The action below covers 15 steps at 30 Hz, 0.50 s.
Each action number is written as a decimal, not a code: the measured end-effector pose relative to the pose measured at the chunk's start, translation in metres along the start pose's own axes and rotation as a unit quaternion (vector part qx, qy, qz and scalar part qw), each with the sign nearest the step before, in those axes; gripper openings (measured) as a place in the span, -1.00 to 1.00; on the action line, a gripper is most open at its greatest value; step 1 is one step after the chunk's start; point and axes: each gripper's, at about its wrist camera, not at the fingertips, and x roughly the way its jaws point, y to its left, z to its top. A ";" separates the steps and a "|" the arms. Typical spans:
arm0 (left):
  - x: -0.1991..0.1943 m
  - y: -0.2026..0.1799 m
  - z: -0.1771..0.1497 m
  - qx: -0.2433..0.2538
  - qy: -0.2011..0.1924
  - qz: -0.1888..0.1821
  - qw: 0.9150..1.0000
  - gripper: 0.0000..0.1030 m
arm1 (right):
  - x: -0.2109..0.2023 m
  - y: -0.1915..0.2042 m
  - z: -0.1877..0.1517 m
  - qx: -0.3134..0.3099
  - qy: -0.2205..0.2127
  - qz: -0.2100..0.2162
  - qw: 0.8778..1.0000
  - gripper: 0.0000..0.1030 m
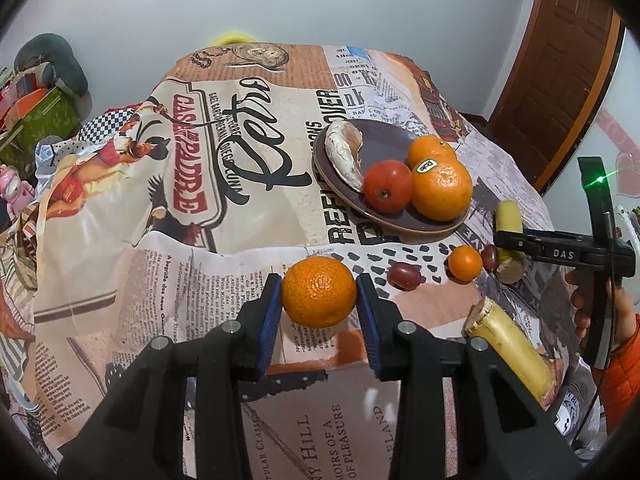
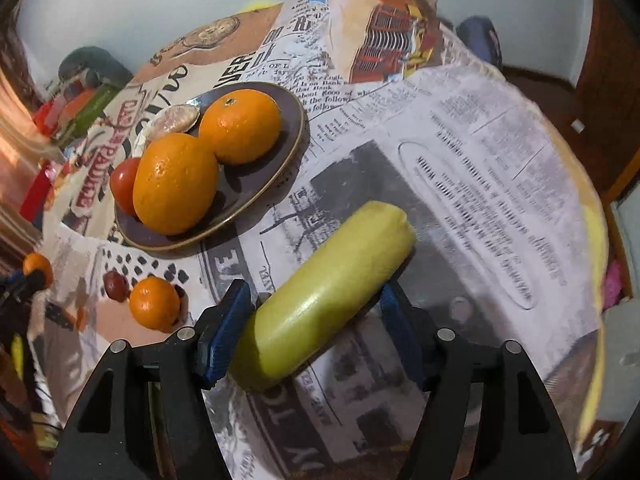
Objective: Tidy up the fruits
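Firmly, left gripper [image 1: 319, 298] pinches a mandarin [image 1: 319, 292]; right gripper [image 2: 316, 330] stands half-spread around a yellow-green stalk piece [image 2: 324, 296], contact unclear; bare tablecloth [image 2: 500, 200] far right.

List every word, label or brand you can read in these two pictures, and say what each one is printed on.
"DAS": right gripper
"Dole": sticker on the orange
"CASA PADRE": tablecloth
"HILL", "OF PLEASURE": tablecloth, near edge
"OVER": tablecloth, beside the plate
Fine newspaper columns on the cloth: too small or blurred to read.
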 end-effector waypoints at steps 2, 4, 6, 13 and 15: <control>0.000 -0.001 0.000 0.001 0.000 -0.001 1.000 -0.28 | -0.003 0.001 0.000 -0.001 -0.004 0.008 1.000 0.05; 0.001 -0.002 0.001 0.002 -0.001 -0.003 1.000 -0.28 | -0.006 -0.001 -0.001 0.005 -0.011 0.020 1.000 -0.11; 0.001 -0.003 0.002 0.002 -0.001 -0.004 1.000 -0.28 | -0.011 -0.003 -0.002 0.014 -0.022 0.016 1.000 -0.26; 0.001 -0.009 0.009 0.006 -0.008 -0.008 1.000 -0.28 | -0.022 -0.005 -0.002 0.008 -0.043 0.007 0.999 -0.35; -0.001 -0.010 0.011 0.006 -0.012 -0.009 1.000 -0.28 | -0.026 -0.003 -0.001 0.001 -0.049 0.003 0.999 -0.35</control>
